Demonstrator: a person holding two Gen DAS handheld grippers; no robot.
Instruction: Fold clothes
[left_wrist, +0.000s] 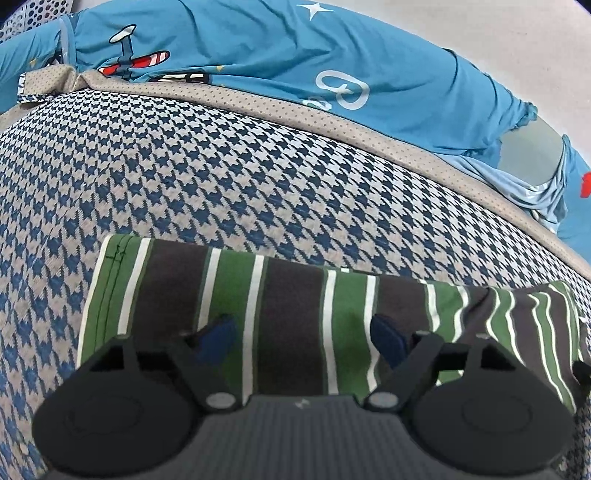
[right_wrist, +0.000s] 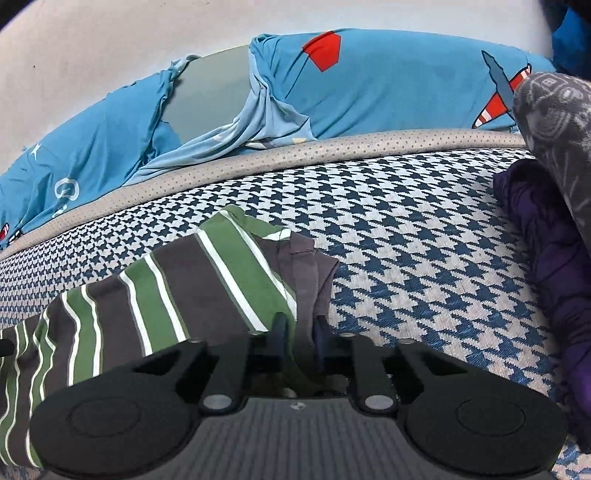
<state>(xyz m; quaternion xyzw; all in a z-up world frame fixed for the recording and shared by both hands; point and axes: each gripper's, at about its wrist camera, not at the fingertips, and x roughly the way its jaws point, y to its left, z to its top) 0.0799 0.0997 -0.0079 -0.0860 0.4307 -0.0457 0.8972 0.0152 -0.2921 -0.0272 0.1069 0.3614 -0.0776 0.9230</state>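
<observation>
A striped garment (left_wrist: 288, 314) in green, dark grey and white lies folded on a blue-and-white houndstooth surface (left_wrist: 221, 177). My left gripper (left_wrist: 304, 334) hovers over its near edge with the jaws wide apart, blue pads (left_wrist: 218, 334) on either side of a dark stripe, nothing pinched. In the right wrist view the same striped garment (right_wrist: 166, 295) runs off to the left, and its grey collar end (right_wrist: 306, 273) is clamped between the blue pads of my right gripper (right_wrist: 300, 336), which is shut on it.
A blue bed sheet (left_wrist: 332, 55) with airplane prints lies bunched beyond the surface's dotted grey rim (left_wrist: 295, 107). At the right of the right wrist view a purple garment (right_wrist: 546, 266) and a grey patterned cloth (right_wrist: 554, 118) are piled.
</observation>
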